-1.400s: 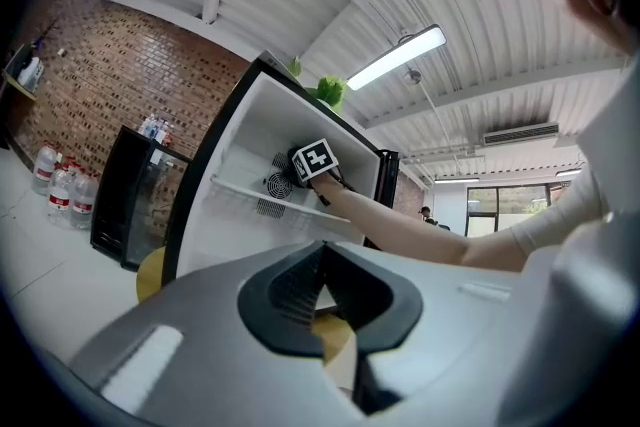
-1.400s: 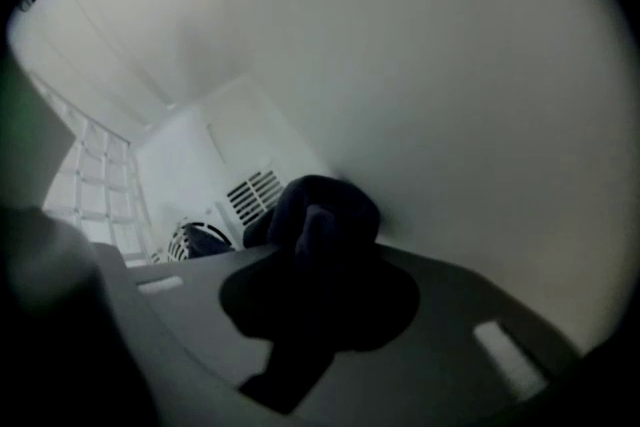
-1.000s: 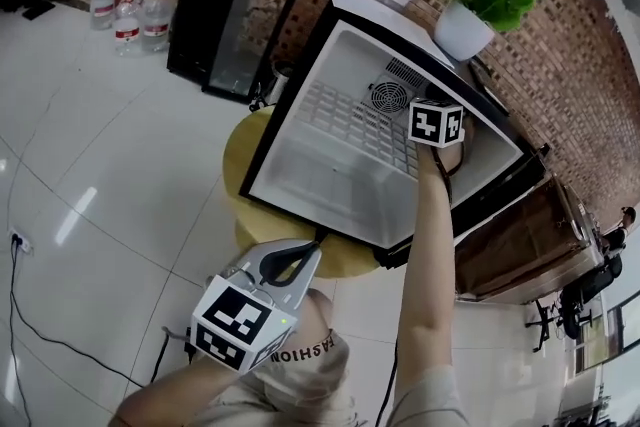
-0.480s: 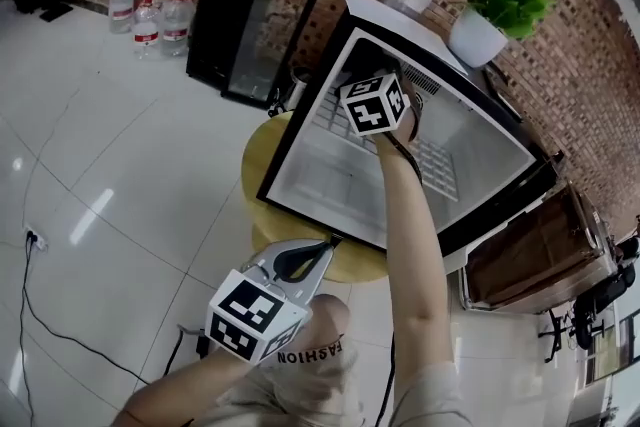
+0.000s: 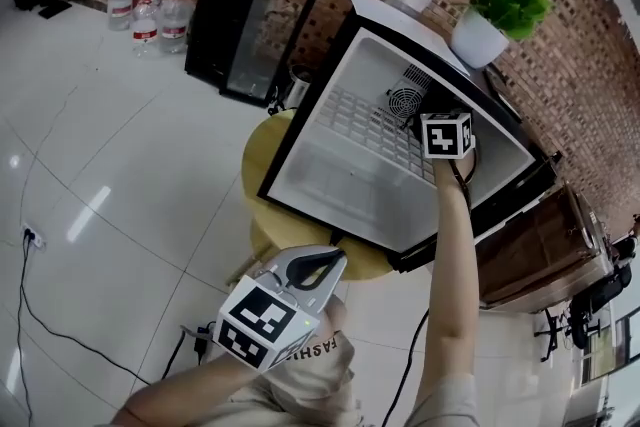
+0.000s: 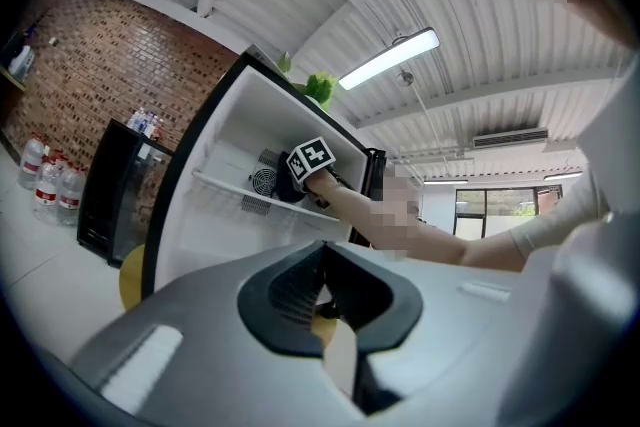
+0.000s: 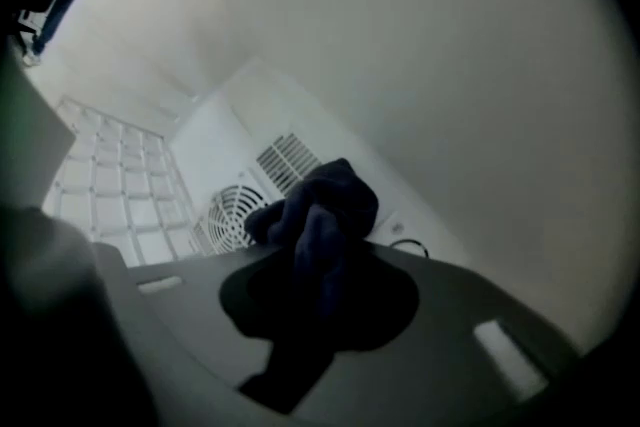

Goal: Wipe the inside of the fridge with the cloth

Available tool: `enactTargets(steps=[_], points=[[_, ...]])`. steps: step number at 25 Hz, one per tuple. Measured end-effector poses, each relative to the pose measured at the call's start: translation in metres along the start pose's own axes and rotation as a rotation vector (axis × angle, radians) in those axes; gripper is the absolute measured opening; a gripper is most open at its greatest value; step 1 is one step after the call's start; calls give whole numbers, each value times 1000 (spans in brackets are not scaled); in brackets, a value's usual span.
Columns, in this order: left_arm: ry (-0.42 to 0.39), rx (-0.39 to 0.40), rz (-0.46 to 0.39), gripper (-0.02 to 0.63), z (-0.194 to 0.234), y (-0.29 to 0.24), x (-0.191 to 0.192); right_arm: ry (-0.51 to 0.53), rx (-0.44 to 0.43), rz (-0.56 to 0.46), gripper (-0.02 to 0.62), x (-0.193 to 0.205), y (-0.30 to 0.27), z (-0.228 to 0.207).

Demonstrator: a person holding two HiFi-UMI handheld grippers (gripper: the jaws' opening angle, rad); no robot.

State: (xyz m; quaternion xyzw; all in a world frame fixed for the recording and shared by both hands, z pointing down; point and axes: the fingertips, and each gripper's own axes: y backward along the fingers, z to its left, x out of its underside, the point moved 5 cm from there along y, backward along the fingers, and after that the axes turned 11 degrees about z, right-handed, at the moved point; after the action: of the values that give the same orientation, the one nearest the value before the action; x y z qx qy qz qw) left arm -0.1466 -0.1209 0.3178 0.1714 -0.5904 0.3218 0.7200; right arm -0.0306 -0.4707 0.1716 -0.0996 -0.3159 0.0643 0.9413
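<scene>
The small fridge [image 5: 330, 190] stands open, with a white inside, a wire shelf [image 5: 370, 125] and a round fan [image 5: 405, 102] on its back wall. My right gripper [image 5: 445, 135] reaches deep into the upper right of the fridge, just right of the fan. It is shut on a dark blue cloth [image 7: 320, 210], bunched between its jaws and close to the back wall by the fan [image 7: 232, 215]. In the left gripper view the cloth [image 6: 288, 188] shows as a dark lump under the right gripper's cube. My left gripper [image 5: 330, 263] hangs shut and empty, low before the fridge.
The fridge sits on a round yellow table [image 5: 262, 205]. A black glass-door cabinet [image 5: 250, 20] and water bottles [image 5: 150, 15] stand to the left by the brick wall. A potted plant [image 5: 490, 15] is on top, a wooden cabinet [image 5: 530, 255] at right, a cable [image 5: 60, 335] on the floor.
The right gripper swept with the cloth from the fridge's right side to its upper left, then back right beside the fan. The left gripper has hardly moved.
</scene>
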Motion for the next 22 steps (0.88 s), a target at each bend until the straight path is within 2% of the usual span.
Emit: enactTargets(steps=[5, 6, 8, 11, 13, 16, 18, 22], points=[[-14, 38, 26, 0, -13, -8, 2, 127, 85, 160, 55, 18, -13, -13], [-18, 38, 25, 0, -14, -8, 2, 132, 86, 153, 55, 16, -9, -12], [-16, 37, 20, 0, -14, -3, 4, 144, 51, 60, 55, 0, 16, 7], [10, 35, 24, 0, -9, -1, 14, 247, -97, -138, 55, -50, 47, 76], [25, 38, 38, 0, -7, -7, 18, 360, -191, -194, 55, -83, 39, 122], [20, 49, 53, 0, -7, -13, 18, 417, -260, -190, 55, -114, 30, 152], [20, 51, 54, 0, -9, -14, 18, 414, -269, -170, 55, -114, 26, 154], [30, 50, 60, 0, -7, -16, 21, 382, -158, -73, 54, -73, 1, 113]])
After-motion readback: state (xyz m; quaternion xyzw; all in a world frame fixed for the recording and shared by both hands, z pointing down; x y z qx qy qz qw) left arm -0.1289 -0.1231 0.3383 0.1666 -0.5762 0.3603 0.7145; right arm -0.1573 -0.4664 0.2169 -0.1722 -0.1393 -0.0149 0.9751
